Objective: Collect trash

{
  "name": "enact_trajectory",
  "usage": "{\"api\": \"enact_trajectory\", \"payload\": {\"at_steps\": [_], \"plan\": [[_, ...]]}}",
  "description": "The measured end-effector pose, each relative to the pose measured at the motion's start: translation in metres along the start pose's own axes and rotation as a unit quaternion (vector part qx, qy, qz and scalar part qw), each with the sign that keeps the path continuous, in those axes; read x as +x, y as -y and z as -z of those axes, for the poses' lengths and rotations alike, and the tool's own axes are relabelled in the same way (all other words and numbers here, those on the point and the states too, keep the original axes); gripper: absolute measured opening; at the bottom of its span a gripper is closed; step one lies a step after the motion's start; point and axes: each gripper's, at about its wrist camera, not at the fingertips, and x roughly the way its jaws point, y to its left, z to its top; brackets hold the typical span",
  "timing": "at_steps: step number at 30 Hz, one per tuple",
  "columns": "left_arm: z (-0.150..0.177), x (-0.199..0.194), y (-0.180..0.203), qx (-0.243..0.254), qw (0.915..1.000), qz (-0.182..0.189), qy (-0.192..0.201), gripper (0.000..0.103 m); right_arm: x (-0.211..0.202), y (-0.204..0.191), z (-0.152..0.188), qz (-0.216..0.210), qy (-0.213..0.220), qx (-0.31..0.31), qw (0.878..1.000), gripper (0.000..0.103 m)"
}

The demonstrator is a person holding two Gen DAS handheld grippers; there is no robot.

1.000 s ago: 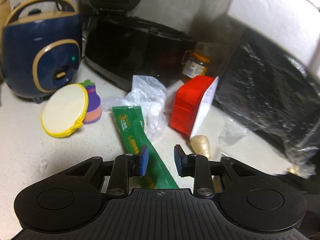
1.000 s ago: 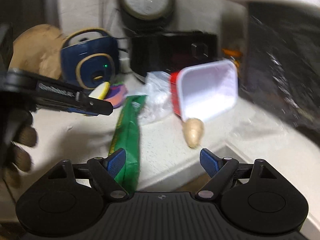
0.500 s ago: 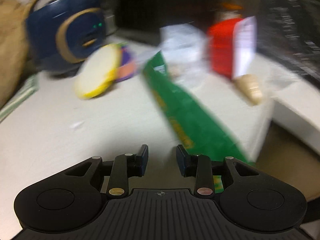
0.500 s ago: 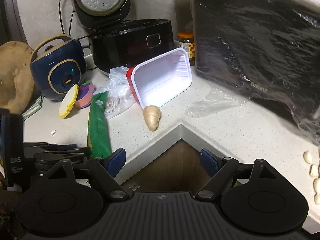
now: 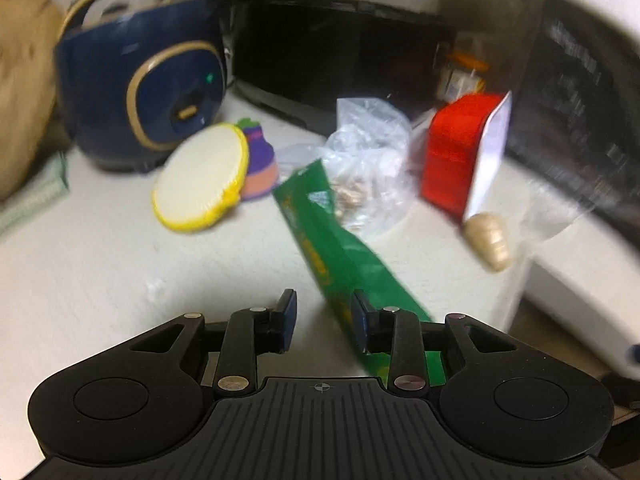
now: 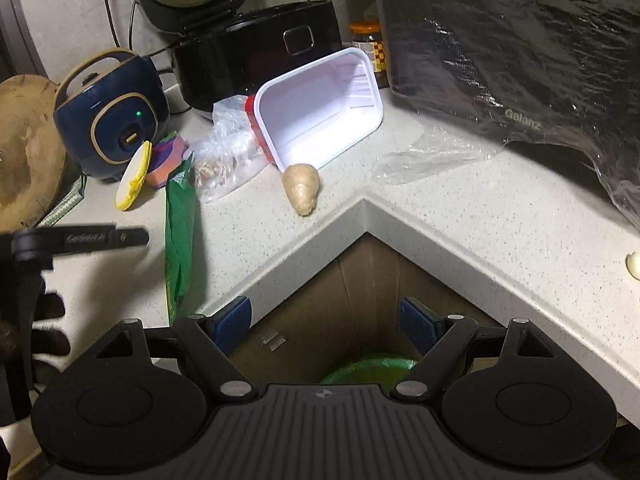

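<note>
The speckled desk (image 6: 460, 216) wraps round an inside corner, with a foil-wrapped black appliance (image 6: 520, 40) on its right run and a black cooker (image 6: 256, 60) and navy rice cooker (image 6: 112, 116) at the back. Below the corner stands a green-lined bin (image 6: 372, 368), mostly cut off by the right hand-held gripper (image 6: 326, 322), whose jaws are spread wide and empty over the gap.

A second ago the left hand-held gripper (image 5: 322, 320) sat right over the green wrapper (image 5: 340, 256); half a second ago that view swung away in heavy blur, and now it is nearer again, while the right camera has pulled back from close over the wrapper to above the bin. The wrapper has not left the desk: it lies flat with its near end at the desk edge, passing beside and under the left gripper's right finger. Its jaws stand slightly apart with nothing between them, so no trash looks collected yet, and the wrapper seems the likely first pick.

The red tray (image 6: 320, 120), tipped on its side, the crumpled clear bag (image 6: 228, 152) and the ginger-like lump (image 6: 302, 188) wait behind. The left view is smeared, so whether the pad touches the wrapper cannot be told.
</note>
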Motion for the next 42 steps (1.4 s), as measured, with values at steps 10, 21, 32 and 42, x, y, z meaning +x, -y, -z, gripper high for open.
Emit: {"api": "enact_trajectory", "payload": {"at_steps": [10,21,32,42], "plan": [[0.017,0.026,0.003,0.012,0.9992,0.012,-0.036,0.034,0.006,0.008,0.004,0.013,-0.007,0.0,1.0,0.082],[0.019,0.027,-0.005,-0.023,0.9983,0.049,-0.02,0.034,0.011,-0.012,0.004,0.004,0.003,-0.045,0.999,0.083],[-0.001,0.005,-0.044,-0.199,0.9694,0.143,0.008,0.034,0.025,-0.021,0.008,-0.001,-0.018,-0.07,0.997,0.083],[-0.021,0.035,0.01,-0.052,0.9974,0.048,0.01,0.034,0.026,-0.013,0.01,0.014,-0.015,-0.055,0.998,0.083]]}}
